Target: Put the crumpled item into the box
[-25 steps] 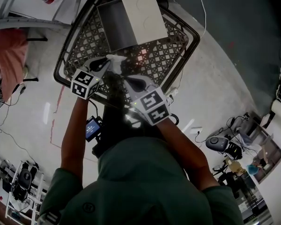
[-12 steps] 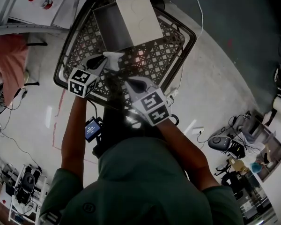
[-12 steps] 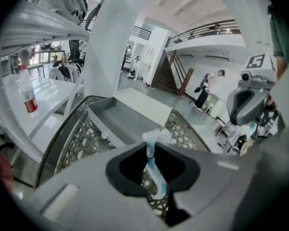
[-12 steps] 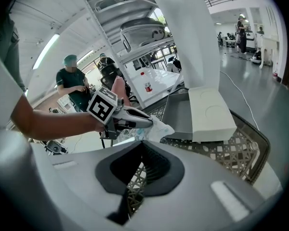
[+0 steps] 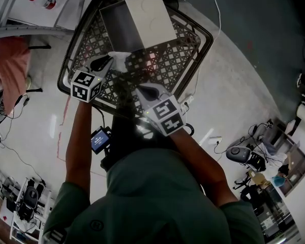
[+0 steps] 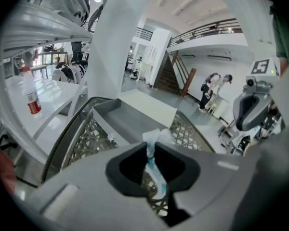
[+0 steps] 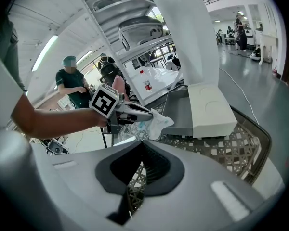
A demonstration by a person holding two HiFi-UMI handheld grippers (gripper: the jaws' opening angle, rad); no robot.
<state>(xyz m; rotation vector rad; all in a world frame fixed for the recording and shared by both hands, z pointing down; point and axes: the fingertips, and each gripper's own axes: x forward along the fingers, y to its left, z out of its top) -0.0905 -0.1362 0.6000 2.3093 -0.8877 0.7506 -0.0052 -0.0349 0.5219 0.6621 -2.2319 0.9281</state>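
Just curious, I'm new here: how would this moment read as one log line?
left tongs: shut on crumpled item, near box | right tongs: shut, empty | item not yet boxed

The crumpled item (image 7: 156,121) looks like thin, creased film or paper, white with blue print. The box (image 5: 117,29) has smooth matt grey walls. Its lid (image 5: 150,14) is matt white, card or plastic, I cannot tell which. The tabletop (image 5: 183,60) is an open lattice with a dark, smooth rim, seemingly metal. The left tongs (image 6: 151,150) and right tongs (image 7: 142,153) have smooth matt grey plastic shells, and the right one's dark pads (image 7: 154,167) are ribbed like rubber. The floor (image 5: 234,95) is polished and glossy, throwing back lamp light. The person's shirt (image 5: 157,202) is matt dark green cloth.
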